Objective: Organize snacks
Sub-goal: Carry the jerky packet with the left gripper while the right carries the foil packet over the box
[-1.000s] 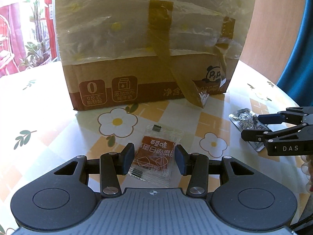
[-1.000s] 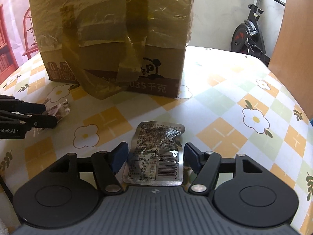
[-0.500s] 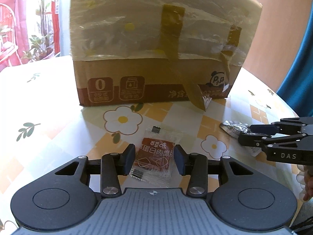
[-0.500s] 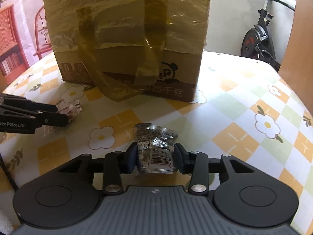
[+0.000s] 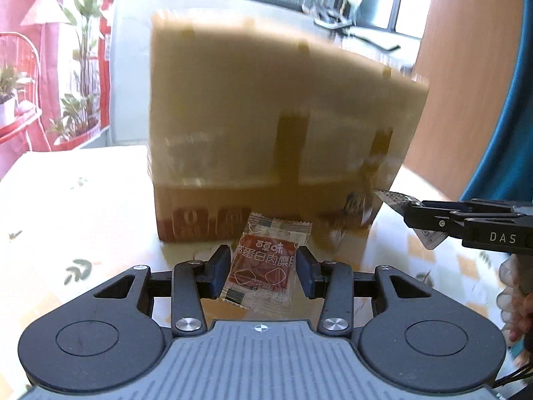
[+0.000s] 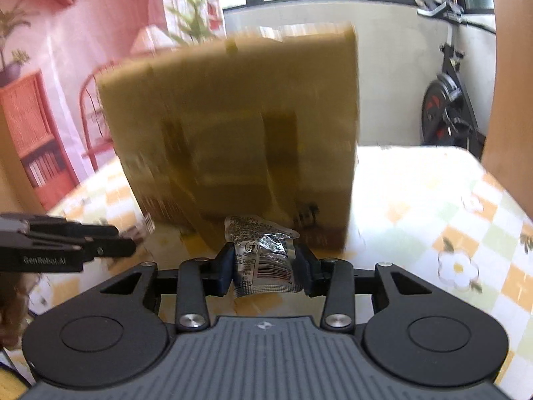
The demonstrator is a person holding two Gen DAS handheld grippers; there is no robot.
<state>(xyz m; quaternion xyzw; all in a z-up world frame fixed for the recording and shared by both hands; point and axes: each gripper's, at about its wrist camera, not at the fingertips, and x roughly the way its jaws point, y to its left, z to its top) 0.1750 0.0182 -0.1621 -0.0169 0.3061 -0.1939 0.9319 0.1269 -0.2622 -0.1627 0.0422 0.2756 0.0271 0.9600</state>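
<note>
My left gripper (image 5: pixel 263 268) is shut on a red-brown snack packet (image 5: pixel 265 266) with clear ends and holds it above the table. My right gripper (image 6: pixel 265 265) is shut on a crumpled silver foil snack packet (image 6: pixel 263 253), also lifted. A tall cardboard box (image 5: pixel 266 126) wrapped in tape stands just ahead of both grippers; it also fills the right wrist view (image 6: pixel 240 133). The right gripper with its silver packet shows at the right of the left wrist view (image 5: pixel 413 215). The left gripper shows at the left of the right wrist view (image 6: pixel 130 245).
The table (image 6: pixel 449 216) has a cloth with a flower and check pattern. An exercise bike (image 6: pixel 446 110) stands behind the table at the right. Potted plants (image 5: pixel 80 100) and a red shelf stand at the left.
Both grippers have risen off the table with their packets and tilted up toward the box. The box now looks farther away and blurred by motion.
</note>
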